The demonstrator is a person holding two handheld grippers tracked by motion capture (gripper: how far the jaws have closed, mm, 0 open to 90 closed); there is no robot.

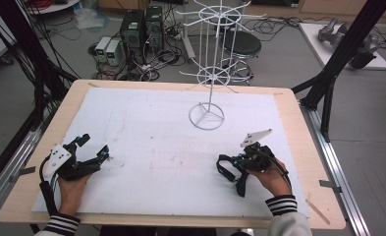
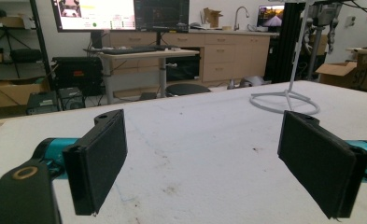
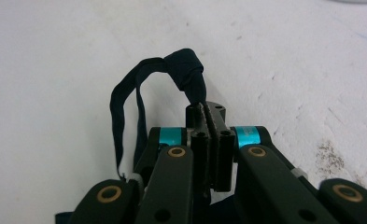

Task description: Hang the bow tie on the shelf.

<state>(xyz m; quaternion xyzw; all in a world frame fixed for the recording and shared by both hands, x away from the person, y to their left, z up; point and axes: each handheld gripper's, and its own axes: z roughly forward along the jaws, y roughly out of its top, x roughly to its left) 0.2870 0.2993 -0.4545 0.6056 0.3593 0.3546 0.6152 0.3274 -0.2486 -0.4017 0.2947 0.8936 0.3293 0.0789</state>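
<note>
Near the front edge of the light wooden table (image 1: 289,105), two hands in striped sleeves each hold a black tool. The left gripper (image 1: 93,147) sits low at the left side of the white foam sheet (image 1: 151,132), and its two flat black jaws stand wide apart with nothing but bare sheet between them. The right gripper (image 1: 230,164) sits at the right side, and its jaws are pressed together on a thin black cloth strap (image 3: 181,70). The strap has a fat knot just past the jaw tips, and a long loop of it hangs down to the left onto the sheet. A little way behind the right gripper stands a tall white wire rack (image 1: 211,73) with a round ring base, a thin pole and two wheels of spokes. Nothing lies between the strap and the rack. The sheet has a few small brown marks. Past the far edge of the table, on the grey floor, are black computer boxes (image 1: 142,27), tangled cables and a round black stool (image 1: 242,44).
</note>
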